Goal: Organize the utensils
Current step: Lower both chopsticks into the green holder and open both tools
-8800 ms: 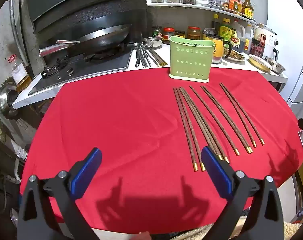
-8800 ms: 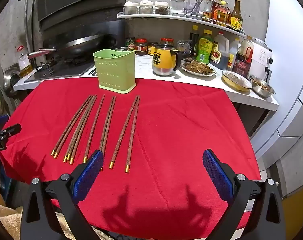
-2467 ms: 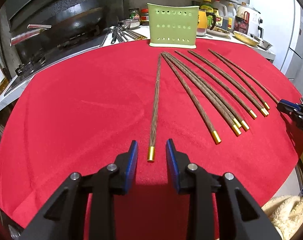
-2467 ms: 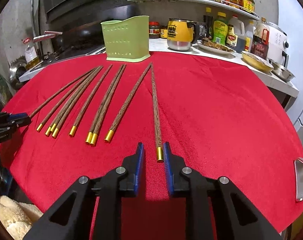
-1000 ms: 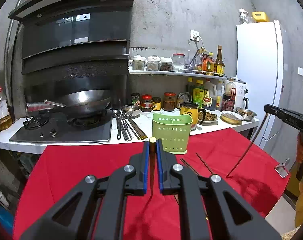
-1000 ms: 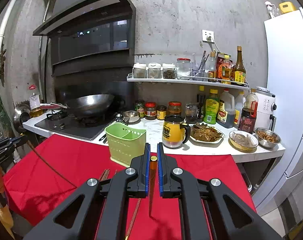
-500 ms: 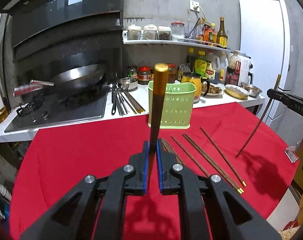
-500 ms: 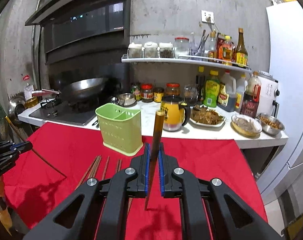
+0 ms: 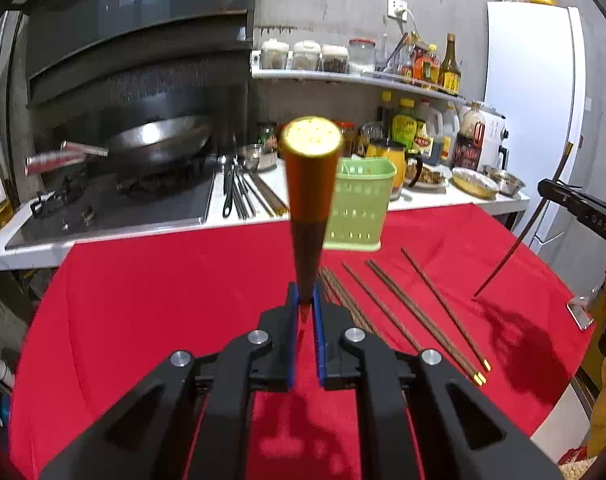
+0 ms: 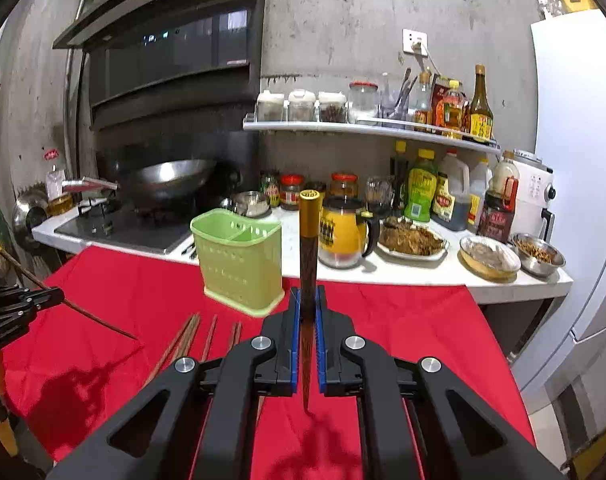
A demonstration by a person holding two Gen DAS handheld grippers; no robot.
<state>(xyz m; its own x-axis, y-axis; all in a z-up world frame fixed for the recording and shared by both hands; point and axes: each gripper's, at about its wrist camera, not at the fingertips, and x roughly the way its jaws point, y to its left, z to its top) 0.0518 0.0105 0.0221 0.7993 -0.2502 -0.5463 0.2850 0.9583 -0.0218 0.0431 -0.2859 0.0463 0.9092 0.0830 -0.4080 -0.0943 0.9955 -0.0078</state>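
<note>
Left gripper (image 9: 305, 312): jaws pinching a dark wooden chopstick with brass cap (image 9: 309, 200), cap tilted up toward the camera, tapered tip below the jaws. Right gripper (image 10: 308, 316): jaws likewise pinching a second brass-capped wooden chopstick (image 10: 308, 264), near upright. Probable reason: tip-down orientation suits dropping into the pale green perforated plastic utensil holder (image 10: 239, 258), standing ahead of both jaws on the red-clothed worktop (image 10: 403, 320). Remaining wooden chopsticks (image 9: 415, 300) lie flat between jaws and holder.
</note>
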